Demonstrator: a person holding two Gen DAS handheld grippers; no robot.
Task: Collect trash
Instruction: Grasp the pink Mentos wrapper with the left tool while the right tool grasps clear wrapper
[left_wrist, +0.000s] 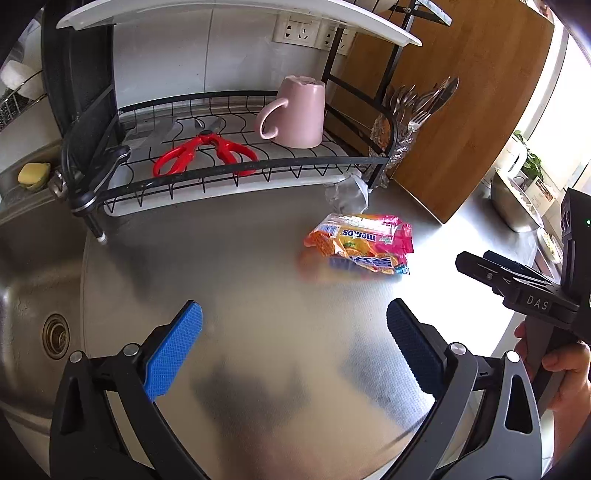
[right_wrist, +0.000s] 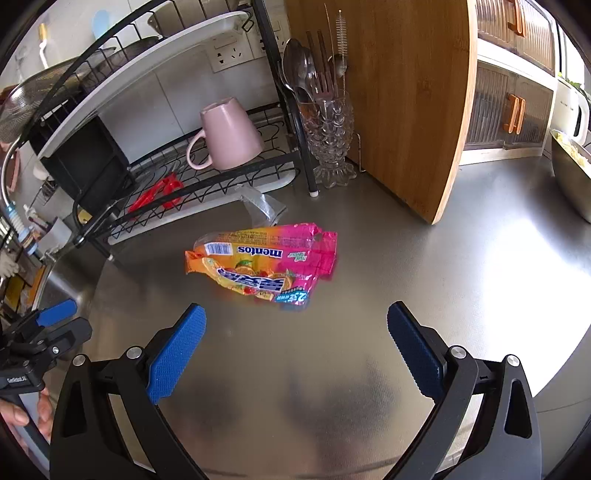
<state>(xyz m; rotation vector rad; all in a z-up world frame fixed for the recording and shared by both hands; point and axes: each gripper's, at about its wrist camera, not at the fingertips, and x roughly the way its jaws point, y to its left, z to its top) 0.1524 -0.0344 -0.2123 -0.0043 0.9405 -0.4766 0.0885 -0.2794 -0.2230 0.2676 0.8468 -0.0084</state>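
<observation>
The steel table (right_wrist: 461, 258) carries a dish rack (right_wrist: 207, 184) far ahead-left of the right tool (right_wrist: 295, 343), holding an upturned pink mug (right_wrist: 229, 136) and red scissors (left_wrist: 207, 155). Both tools, left tool (left_wrist: 295, 339) included, gape wide, empty. Mentos wrapper (right_wrist: 262, 258) lies just ahead, unobstructed; clear plastic scrap (right_wrist: 262, 203) beyond.

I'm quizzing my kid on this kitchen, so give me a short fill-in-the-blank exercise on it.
1. The pink ceramic mug stands ____ on the black wire dish rack.
2. The red-handled scissors lie ____ that rack.
3. The colourful Mentos candy wrapper lies on the ____ steel counter.

Missing: upside down; in; stainless
</observation>
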